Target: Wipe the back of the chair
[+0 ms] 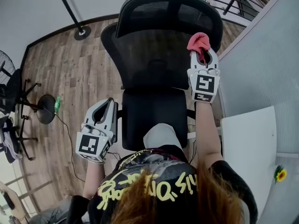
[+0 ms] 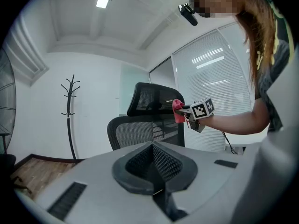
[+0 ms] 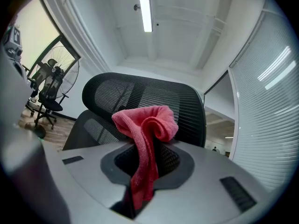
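A black mesh office chair stands before me, its back (image 1: 156,59) and headrest (image 1: 168,8) facing me. My right gripper (image 1: 202,56) is raised at the back's upper right edge, shut on a pink cloth (image 1: 198,41). In the right gripper view the cloth (image 3: 147,125) bunches out of the jaws of the right gripper (image 3: 145,164), just in front of the headrest (image 3: 140,94); I cannot tell whether it touches. My left gripper (image 1: 108,104) hangs low beside the seat's left side, shut and holding nothing. The left gripper view shows the chair (image 2: 140,132) and the cloth (image 2: 177,110) ahead of the left gripper (image 2: 153,161).
A white table (image 1: 247,143) stands close on the right, under a glass wall with blinds. A coat stand base (image 1: 82,31) is at the far left. A fan (image 1: 5,66), another chair (image 1: 21,104) and a cable lie on the wood floor at left.
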Motion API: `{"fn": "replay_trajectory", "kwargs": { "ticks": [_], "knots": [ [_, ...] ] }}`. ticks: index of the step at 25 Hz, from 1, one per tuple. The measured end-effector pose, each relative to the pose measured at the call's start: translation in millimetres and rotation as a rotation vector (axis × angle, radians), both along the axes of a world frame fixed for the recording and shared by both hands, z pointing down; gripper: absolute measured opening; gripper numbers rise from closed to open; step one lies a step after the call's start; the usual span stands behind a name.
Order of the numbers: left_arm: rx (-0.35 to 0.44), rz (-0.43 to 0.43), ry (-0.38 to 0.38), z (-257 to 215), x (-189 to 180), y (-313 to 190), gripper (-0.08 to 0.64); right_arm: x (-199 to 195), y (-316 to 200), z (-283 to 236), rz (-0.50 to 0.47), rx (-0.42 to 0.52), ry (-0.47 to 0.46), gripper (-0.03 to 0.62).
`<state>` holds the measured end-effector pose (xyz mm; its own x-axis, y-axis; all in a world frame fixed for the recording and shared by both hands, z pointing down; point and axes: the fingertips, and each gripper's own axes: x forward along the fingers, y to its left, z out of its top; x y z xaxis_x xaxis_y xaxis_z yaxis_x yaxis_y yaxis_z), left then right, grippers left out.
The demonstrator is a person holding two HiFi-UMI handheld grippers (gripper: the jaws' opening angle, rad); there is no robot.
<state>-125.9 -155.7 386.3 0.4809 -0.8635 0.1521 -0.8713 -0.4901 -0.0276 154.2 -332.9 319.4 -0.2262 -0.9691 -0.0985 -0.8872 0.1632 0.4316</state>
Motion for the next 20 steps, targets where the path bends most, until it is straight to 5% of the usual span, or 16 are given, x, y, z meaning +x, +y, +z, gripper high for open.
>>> {"fn": "replay_trajectory", "kwargs": {
  "ticks": [20],
  "knots": [
    [-0.006, -0.025, 0.005, 3, -18, 3, -0.006, -56, -26, 6, -0.07, -0.036, -0.098, 0.061]
  ]
}}
